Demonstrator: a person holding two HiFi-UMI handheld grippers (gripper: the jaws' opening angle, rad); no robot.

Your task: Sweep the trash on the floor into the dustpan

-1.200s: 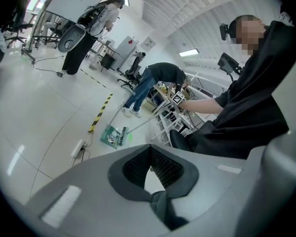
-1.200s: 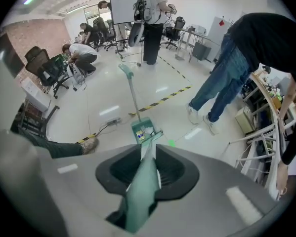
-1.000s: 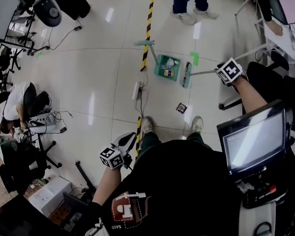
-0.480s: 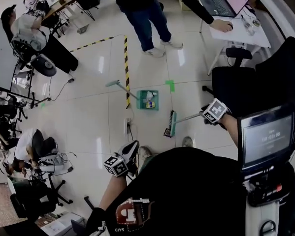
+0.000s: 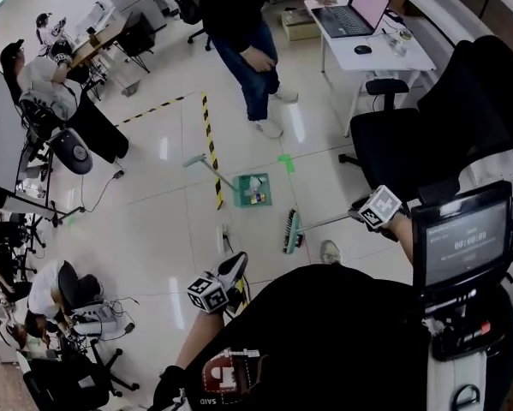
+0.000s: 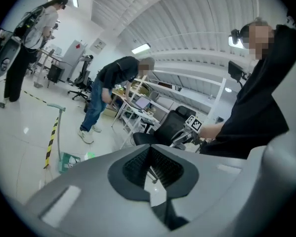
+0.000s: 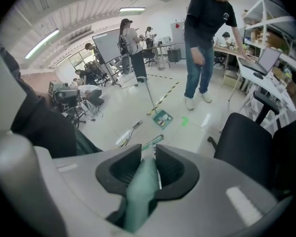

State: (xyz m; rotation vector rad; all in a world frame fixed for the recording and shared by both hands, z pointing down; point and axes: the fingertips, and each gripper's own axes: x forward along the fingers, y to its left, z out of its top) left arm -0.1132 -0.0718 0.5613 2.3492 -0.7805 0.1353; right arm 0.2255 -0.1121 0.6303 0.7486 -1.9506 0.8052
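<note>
- Head view: the green plastic dustpan (image 5: 253, 190) stands on the white tiled floor just right of the yellow-and-black striped floor tape (image 5: 209, 144), with small pieces of trash (image 5: 256, 184) lying in its tray. A second ago the bristle head of the pale-green long-handled broom (image 5: 291, 231) was right beside the pan. Now it is drawn back towards the person's shoe (image 5: 330, 252), clearly apart from the pan. I judge one stroke delivered and the broom resetting. I see no loose trash on the floor here.
- Left gripper view: the left gripper (image 5: 235, 264) has its jaws together on nothing. It hangs low and idle. The pan's long handle shows upright here, which is harder to read from above.
- Right gripper view: the right gripper (image 5: 360, 213) is clamped on the broom's green handle, which fills the gap between its pads. Only this view confirms that grip. The pan lies ahead and beyond the broom head.
</note>
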